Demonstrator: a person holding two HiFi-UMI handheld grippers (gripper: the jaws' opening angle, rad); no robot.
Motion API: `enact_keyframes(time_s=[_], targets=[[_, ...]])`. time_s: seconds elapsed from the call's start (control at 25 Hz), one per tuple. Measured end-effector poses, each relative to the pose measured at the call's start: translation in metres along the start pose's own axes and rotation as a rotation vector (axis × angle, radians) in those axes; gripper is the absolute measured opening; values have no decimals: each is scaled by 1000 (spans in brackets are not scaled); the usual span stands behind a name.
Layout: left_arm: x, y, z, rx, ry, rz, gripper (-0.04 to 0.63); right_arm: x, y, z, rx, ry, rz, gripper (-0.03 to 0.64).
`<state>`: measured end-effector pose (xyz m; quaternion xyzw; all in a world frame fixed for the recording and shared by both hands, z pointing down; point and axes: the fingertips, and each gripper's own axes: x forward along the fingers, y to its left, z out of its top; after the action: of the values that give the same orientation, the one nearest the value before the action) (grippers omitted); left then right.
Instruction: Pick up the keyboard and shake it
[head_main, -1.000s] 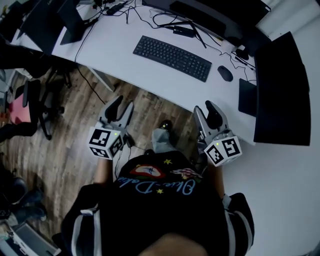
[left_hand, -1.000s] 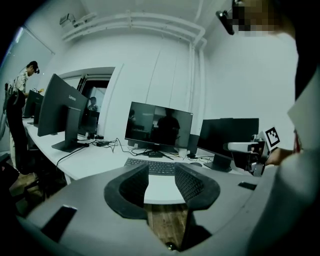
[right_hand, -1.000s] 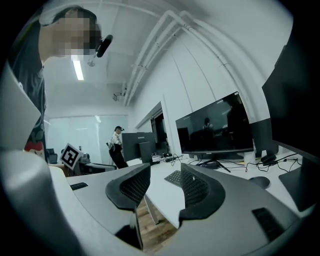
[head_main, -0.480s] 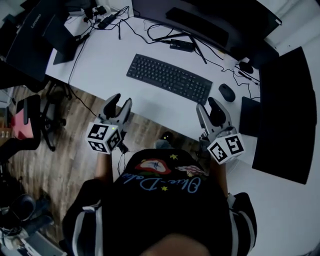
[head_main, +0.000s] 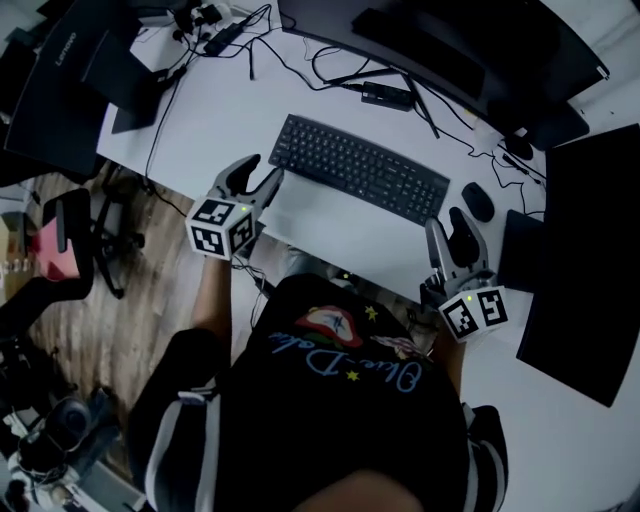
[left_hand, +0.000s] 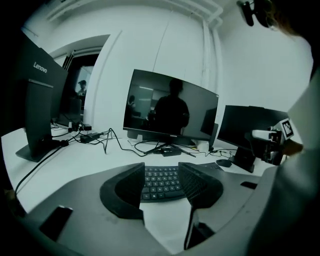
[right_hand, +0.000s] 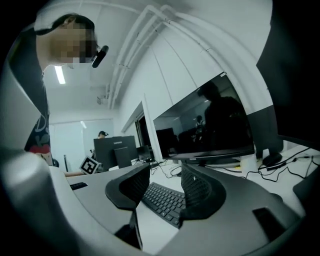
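Note:
A black keyboard (head_main: 360, 168) lies flat on the white desk (head_main: 215, 110), slanting down to the right. My left gripper (head_main: 258, 172) hovers just off the keyboard's left end, its jaws opening with nothing pressed between them. In the left gripper view the keyboard (left_hand: 161, 181) shows through the gap of the left gripper (left_hand: 162, 187). My right gripper (head_main: 452, 225) sits at the desk's front edge, below the keyboard's right end, jaws opening and empty. The right gripper view shows the keyboard (right_hand: 162, 201) beyond the right gripper (right_hand: 165, 192).
A black mouse (head_main: 478, 201) lies right of the keyboard. A wide monitor (head_main: 450, 45) stands behind it with cables (head_main: 330, 70) around its foot. A dark slab (head_main: 585, 240) covers the desk's right side. An office chair (head_main: 70, 230) stands on the wood floor at left.
Both grippers have moved forward from over the floor to the desk. The left one has reached the keyboard's left end, and the right one is at the front edge near the right end.

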<state>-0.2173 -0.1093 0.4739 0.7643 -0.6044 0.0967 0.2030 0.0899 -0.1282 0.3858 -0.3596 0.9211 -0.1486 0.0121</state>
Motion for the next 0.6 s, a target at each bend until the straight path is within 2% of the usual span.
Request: enact_keyframes(time_s=[0.24, 0.44, 0.6], targets=[[57, 45, 4, -13, 114, -72, 189, 7, -8, 2, 72, -23, -143, 164], [99, 62, -11, -27, 242, -161, 224, 9, -10, 10, 77, -36, -238, 166], [126, 77, -29, -29, 329, -184, 229, 7, -8, 13, 66, -37, -301, 166]])
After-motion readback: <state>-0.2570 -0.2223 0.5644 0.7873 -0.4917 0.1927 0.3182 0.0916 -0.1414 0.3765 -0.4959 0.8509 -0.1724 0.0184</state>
